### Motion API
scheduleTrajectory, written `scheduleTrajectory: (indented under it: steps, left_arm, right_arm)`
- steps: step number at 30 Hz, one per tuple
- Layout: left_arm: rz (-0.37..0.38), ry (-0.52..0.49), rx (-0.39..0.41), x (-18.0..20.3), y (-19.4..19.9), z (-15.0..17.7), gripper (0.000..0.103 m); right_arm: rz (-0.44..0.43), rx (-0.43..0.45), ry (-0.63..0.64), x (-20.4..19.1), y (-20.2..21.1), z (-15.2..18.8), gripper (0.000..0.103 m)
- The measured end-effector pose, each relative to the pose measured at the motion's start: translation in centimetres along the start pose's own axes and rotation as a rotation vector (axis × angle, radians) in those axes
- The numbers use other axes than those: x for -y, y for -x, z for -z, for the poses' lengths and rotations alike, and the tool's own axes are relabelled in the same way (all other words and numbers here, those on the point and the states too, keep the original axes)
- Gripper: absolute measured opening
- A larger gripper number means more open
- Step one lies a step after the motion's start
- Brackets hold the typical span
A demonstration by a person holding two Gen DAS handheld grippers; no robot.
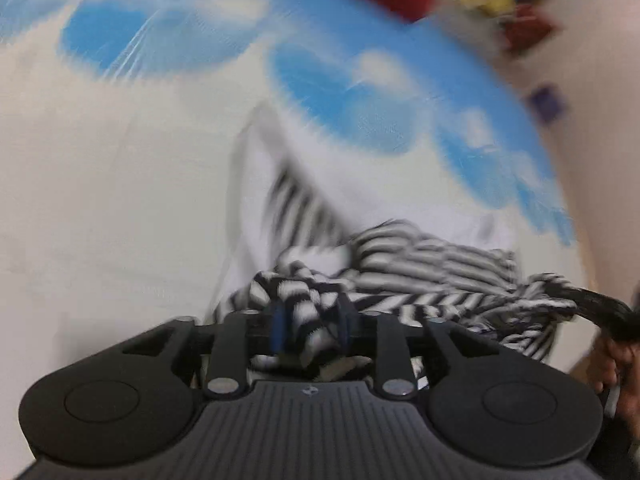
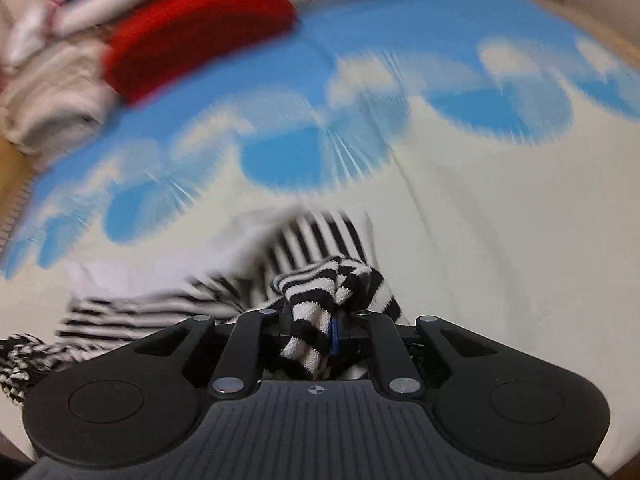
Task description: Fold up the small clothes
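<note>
black-and-white striped knit garment point(image 1: 420, 276) bunched between both tools, partly lifted off the cream sheet with blue cloud print point(image 1: 100, 200). left gripper point(image 1: 308, 328) fingers clamped on a striped fold; right gripper point(image 2: 320, 330) fingers pinched on another fold of the same cloth point(image 2: 320, 292). further back, blurred: folded red fabric point(image 2: 200, 28) beside a pale folded pile point(image 2: 52, 92).

No words, labels, brand names or numbers can be read in either view; both are heavily motion-blurred.
</note>
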State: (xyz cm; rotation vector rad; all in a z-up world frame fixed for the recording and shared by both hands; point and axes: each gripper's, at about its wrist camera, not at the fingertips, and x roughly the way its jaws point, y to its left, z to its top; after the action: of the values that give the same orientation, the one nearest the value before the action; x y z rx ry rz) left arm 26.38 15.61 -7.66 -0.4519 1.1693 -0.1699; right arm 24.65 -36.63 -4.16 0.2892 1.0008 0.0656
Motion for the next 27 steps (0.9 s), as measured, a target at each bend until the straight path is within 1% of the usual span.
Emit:
scheduleTrajectory:
  steps: [1, 2, 3, 5, 7, 9, 11, 13, 17, 19, 21, 23, 25, 27]
  left_arm:
    - [0.028, 0.021, 0.043, -0.1, 0.6, -0.2, 0.030]
    - [0.067, 0.036, 0.091, -0.2, 1.3, -0.4, 0.037]
    - [0.098, 0.051, 0.116, -0.5, 1.8, -0.5, 0.039]
    - [0.101, 0.071, 0.137, -1.0, 2.1, -0.7, 0.041]
    - [0.093, 0.094, 0.160, -1.9, 2.6, -0.7, 0.041]
    - [0.118, 0.113, 0.197, -2.7, 3.5, -0.8, 0.041]
    - [0.144, 0.102, 0.217, -2.9, 4.5, -0.8, 0.041]
    - [0.158, 0.052, 0.213, -2.7, 5.2, -0.3, 0.042]
    - [0.169, -0.096, 0.157, -1.2, 5.8, 1.3, 0.064]
    - [0.165, -0.176, 0.123, -0.2, 5.6, 2.3, 0.065]
    - [0.153, -0.258, 0.083, 0.8, 5.2, 3.2, 0.067]
    - [0.130, -0.342, 0.031, 1.9, 4.5, 4.2, 0.067]
    - [0.093, -0.427, -0.019, 3.1, 3.6, 5.4, 0.067]
    - [0.065, -0.511, -0.049, 4.1, 2.7, 6.5, 0.067]
  right_arm:
    - [-0.004, 0.001, -0.016, -0.1, -0.4, 0.0, 0.016]
    - [-0.010, 0.010, -0.007, -0.4, -0.6, -0.1, 0.016]
    - [-0.007, 0.021, 0.011, -0.6, -0.5, -0.2, 0.016]
    - [-0.013, 0.033, 0.004, -0.5, -0.4, -0.6, 0.019]
    - [-0.045, 0.028, -0.058, 0.5, 0.0, -1.0, 0.019]
    - [-0.070, 0.031, -0.115, 1.4, 0.6, -1.3, 0.020]
    - [-0.086, 0.046, -0.153, 2.2, 1.5, -1.3, 0.021]
    - [-0.096, 0.058, -0.175, 2.8, 2.3, -1.0, 0.025]
    - [-0.091, 0.082, -0.200, 4.2, 3.9, -0.4, 0.033]
    - [-0.067, 0.115, -0.198, 4.9, 4.9, -0.2, 0.037]
    - [-0.038, 0.143, -0.218, 5.9, 6.0, -0.1, 0.038]
    - [-0.033, 0.160, -0.232, 6.7, 6.7, 0.2, 0.038]
    - [-0.027, 0.143, -0.207, 6.8, 6.8, 0.6, 0.038]
    - [-0.048, 0.092, -0.143, 6.1, 6.4, 1.2, 0.040]
